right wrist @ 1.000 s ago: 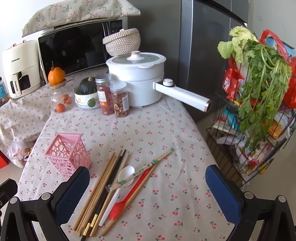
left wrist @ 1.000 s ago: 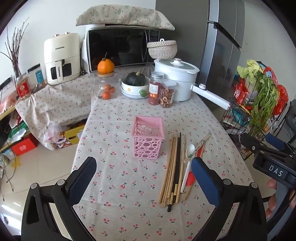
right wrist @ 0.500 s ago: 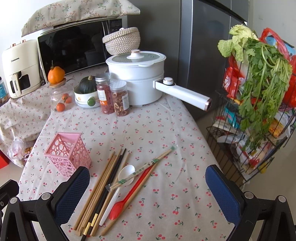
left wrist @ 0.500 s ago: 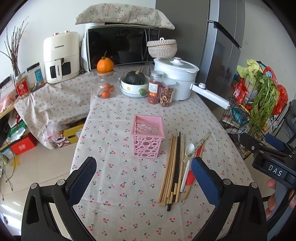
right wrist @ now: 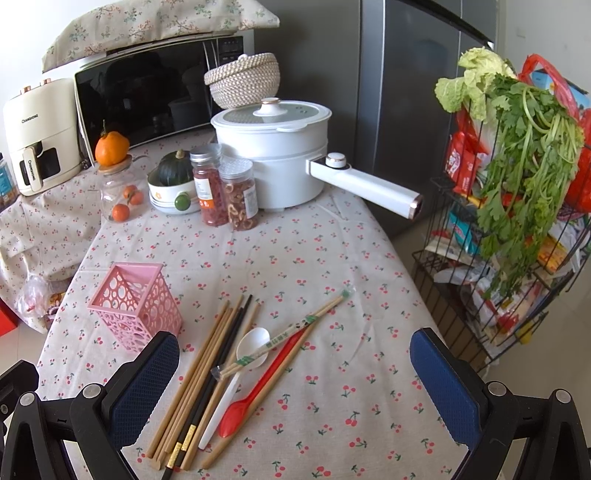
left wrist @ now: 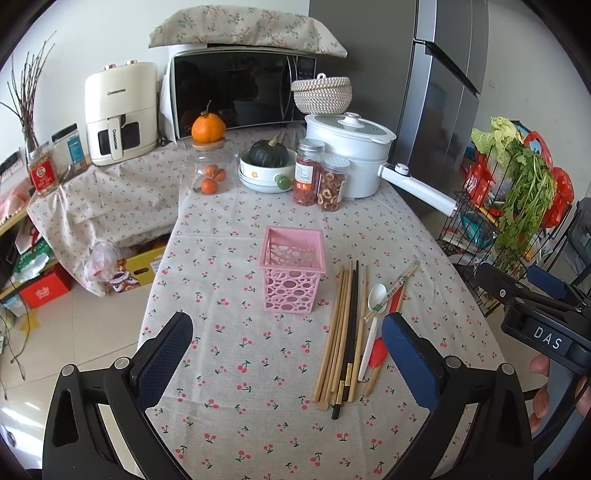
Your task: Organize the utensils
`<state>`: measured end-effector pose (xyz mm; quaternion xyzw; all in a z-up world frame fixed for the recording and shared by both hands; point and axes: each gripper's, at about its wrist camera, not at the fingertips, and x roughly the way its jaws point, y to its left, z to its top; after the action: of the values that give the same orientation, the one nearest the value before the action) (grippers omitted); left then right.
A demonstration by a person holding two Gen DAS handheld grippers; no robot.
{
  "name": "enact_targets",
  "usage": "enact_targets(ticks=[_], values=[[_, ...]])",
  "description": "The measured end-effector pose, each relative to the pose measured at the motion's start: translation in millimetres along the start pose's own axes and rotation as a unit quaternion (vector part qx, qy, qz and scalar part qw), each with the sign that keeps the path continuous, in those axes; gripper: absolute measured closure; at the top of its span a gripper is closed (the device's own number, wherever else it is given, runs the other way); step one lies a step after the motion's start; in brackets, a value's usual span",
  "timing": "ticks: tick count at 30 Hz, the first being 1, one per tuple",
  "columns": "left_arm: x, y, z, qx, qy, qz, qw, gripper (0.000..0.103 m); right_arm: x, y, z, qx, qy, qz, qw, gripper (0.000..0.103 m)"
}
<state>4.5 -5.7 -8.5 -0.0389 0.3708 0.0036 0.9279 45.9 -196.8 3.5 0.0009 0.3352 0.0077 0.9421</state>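
Left gripper (left wrist: 286, 356) and right gripper (right wrist: 295, 373), jaws spread wide, empty, above the counter (left wrist: 236, 417). Pink basket (left wrist: 291, 269) ahead of the left gripper; chopsticks (right wrist: 199, 376) and spoons (right wrist: 240, 376) between the right gripper's fingers.

Counter (left wrist: 258, 369): cherry-print cloth cover. Wall (left wrist: 92, 33): white, daylit. Floor (left wrist: 74, 325): pale glossy tile. Refrigerator (left wrist: 439, 92): grey, right of microwave (left wrist: 240, 92). Wire rack (right wrist: 480, 295): black, beside counter, holding greens and packets.

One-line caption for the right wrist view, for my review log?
Open right gripper hovers above loose chopsticks, a white spoon and a red spoon beside an empty pink basket.
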Motion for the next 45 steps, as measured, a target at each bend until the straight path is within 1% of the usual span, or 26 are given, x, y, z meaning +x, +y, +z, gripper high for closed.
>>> enact_targets(ticks=[41, 45], values=[[0.0, -4.3, -0.5, 0.006, 0.001, 0.003, 1.0, 0.0, 2.9, 2.3, -1.1, 0.004, 0.009, 0.004, 1.0, 0.0], [3.1, -1.4, 1.9, 0.008, 0.009, -0.004, 0.9999, 0.0, 3.4, 1.8, -1.2, 0.003, 0.011, 0.006, 1.0, 0.0]])
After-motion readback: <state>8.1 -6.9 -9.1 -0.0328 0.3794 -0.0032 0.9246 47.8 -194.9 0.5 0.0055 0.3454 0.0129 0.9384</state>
